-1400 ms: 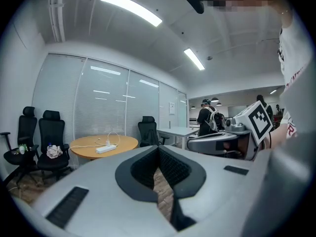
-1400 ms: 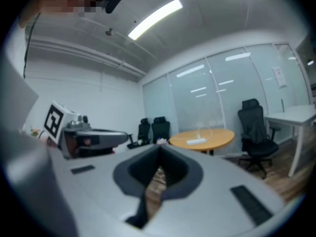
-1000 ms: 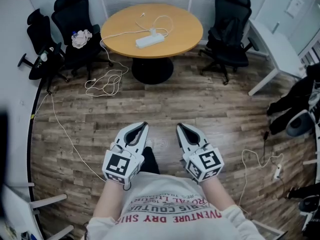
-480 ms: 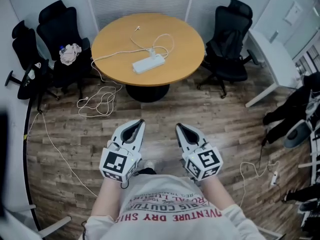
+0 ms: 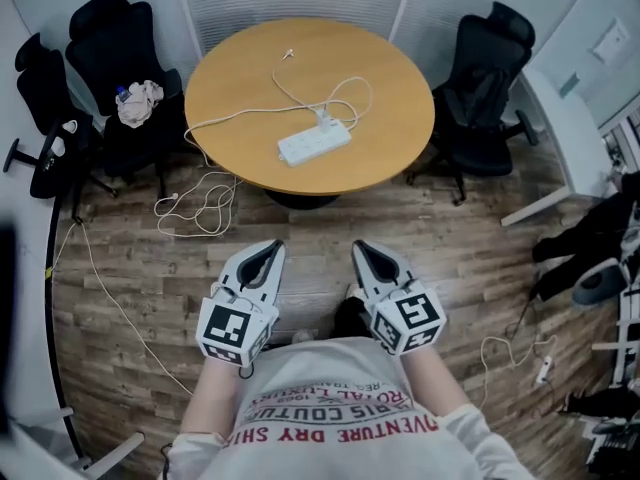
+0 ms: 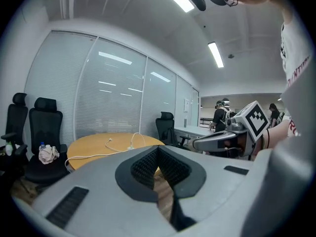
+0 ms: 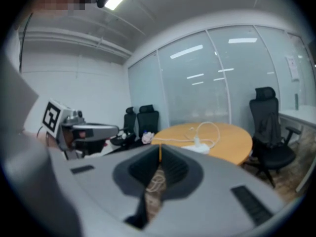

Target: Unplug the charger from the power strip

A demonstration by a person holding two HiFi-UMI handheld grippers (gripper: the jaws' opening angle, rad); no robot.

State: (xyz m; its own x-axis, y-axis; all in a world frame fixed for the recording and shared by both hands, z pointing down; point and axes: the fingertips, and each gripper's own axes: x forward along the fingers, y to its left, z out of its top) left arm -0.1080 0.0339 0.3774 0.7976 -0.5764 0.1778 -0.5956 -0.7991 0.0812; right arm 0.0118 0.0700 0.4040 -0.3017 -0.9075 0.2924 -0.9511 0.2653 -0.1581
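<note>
A white power strip [image 5: 314,144] lies on the round wooden table [image 5: 240,78], with a white charger [image 5: 325,120] plugged into its far end and a white cable [image 5: 345,93] looping away. Both grippers are held side by side over the wooden floor, short of the table's near edge. My left gripper [image 5: 268,249] is shut with nothing in it, and my right gripper [image 5: 362,248] is shut and empty as well. The right gripper view shows the power strip [image 7: 198,148] and charger [image 7: 197,141] past the shut jaws [image 7: 160,151]. In the left gripper view the table [image 6: 98,143] lies beyond the shut jaws [image 6: 158,149].
Black office chairs [image 5: 115,43] stand left of the table, one with a cloth [image 5: 138,103] on its seat; another chair [image 5: 490,78] stands right. A white cable [image 5: 200,203] lies coiled on the floor by the table's foot. A white desk [image 5: 560,128] is at the right.
The table and power strip have come nearer and lower in the head view as both grippers were carried forward together. Both jaws stay shut.
</note>
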